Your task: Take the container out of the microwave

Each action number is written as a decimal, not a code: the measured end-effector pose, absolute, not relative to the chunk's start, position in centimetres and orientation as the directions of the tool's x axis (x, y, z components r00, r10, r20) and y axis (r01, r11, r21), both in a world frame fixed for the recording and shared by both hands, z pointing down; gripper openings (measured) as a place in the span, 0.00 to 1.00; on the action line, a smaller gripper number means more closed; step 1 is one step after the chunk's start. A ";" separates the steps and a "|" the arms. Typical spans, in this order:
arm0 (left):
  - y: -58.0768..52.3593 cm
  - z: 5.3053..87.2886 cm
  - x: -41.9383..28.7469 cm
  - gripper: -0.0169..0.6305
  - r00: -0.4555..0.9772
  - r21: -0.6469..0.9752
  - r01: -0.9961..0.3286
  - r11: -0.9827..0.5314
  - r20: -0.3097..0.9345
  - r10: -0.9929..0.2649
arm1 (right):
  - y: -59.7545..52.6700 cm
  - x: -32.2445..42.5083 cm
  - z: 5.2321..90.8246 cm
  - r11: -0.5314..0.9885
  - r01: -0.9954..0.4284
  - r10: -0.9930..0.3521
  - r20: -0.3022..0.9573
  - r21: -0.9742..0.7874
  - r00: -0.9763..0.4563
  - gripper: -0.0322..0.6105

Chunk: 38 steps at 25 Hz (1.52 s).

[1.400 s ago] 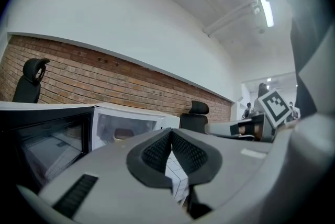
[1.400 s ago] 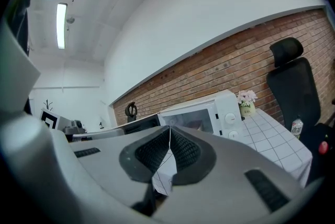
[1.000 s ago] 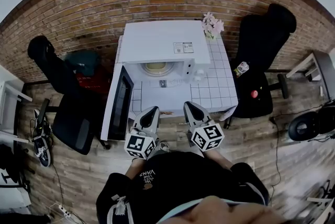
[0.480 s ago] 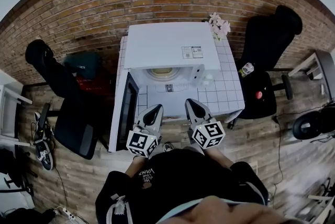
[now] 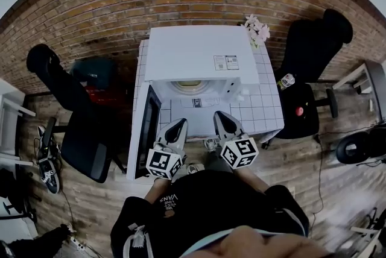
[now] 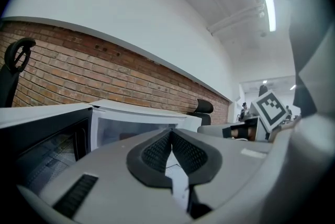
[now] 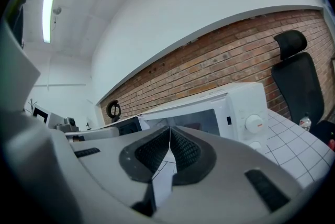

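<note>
Door point(image 5: 146, 133) open at centre left; container point(image 5: 189, 85) inside the microwave point(image 5: 196, 52), frame centre. Left gripper point(image 5: 178, 125) and right gripper point(image 5: 220, 117) are pressed together, empty, below it. Reaching and grabbing are left.

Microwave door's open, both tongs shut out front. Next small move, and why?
Likely open the left tongs and right tongs first: both are shut and empty, short of the microwave, whose door stands open with the container inside.

- Head view looks steeply down from above the microwave point(image 5: 196, 52) on the bench point(image 5: 265, 107).
- Both gripper views look level along their jaws, low and close, sharing the microwave and brick wall point(image 7: 235, 60).
</note>
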<state>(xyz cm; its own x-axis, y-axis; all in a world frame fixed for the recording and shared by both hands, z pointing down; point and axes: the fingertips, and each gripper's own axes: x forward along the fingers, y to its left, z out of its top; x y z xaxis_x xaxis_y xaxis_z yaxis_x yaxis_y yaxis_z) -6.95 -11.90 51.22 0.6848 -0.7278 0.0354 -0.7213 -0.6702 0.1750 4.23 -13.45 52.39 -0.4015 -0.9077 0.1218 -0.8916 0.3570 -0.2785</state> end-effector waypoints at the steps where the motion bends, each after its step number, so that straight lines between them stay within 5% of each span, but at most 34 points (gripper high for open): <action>1: -12.3 51.4 -7.1 0.04 0.678 0.171 -0.728 -0.663 0.041 -0.734 | -13.8 4.2 52.5 0.360 -0.891 -0.906 0.123 -0.277 -0.404 0.06; 38: -25.0 58.6 -7.8 0.05 0.512 0.167 -0.857 -0.488 0.164 -0.843 | -26.9 3.3 61.7 0.390 -0.854 -0.834 0.261 -0.344 -0.486 0.06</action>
<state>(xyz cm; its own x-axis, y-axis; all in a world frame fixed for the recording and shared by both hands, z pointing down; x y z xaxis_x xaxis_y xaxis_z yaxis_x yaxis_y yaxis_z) -7.76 -24.98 58.62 0.5117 -0.8433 0.1642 -0.8570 -0.4876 0.1666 3.28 -26.89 61.74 -0.4860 -0.8342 0.2605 -0.8541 0.3900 -0.3441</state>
